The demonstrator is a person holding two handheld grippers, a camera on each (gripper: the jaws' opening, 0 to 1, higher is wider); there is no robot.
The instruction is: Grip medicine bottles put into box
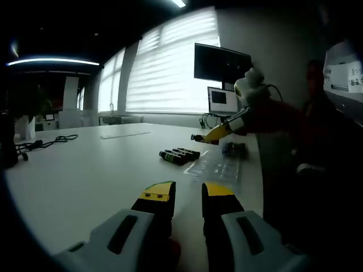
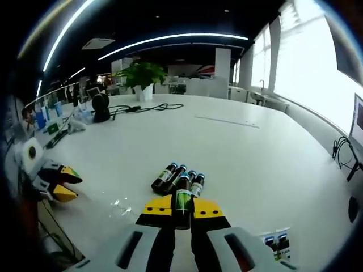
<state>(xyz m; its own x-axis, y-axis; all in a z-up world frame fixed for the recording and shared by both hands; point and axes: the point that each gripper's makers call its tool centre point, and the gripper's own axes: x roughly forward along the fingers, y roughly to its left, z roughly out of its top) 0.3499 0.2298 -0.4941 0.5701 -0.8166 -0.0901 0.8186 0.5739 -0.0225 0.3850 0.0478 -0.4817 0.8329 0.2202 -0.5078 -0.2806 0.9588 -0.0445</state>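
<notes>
so the right gripper (image 2: pixel 182 211) is clamped on one dark medicine bottle (image 2: pixel 182 205), long axis running along the jaws, just in front of the remaining bottles (image 2: pixel 177 178) on the white table (image 2: pixel 238 153); left gripper (image 1: pixel 187 194) sits half-open and empty.

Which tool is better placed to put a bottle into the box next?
Right. The right tool is already shut on a bottle, with the box close by. The left tool is open and empty, short of the bottles.

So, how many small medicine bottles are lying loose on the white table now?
4, possibly more hidden. They lie side by side in a row on the table, beyond the right gripper, which holds a fifth bottle upright.
</notes>
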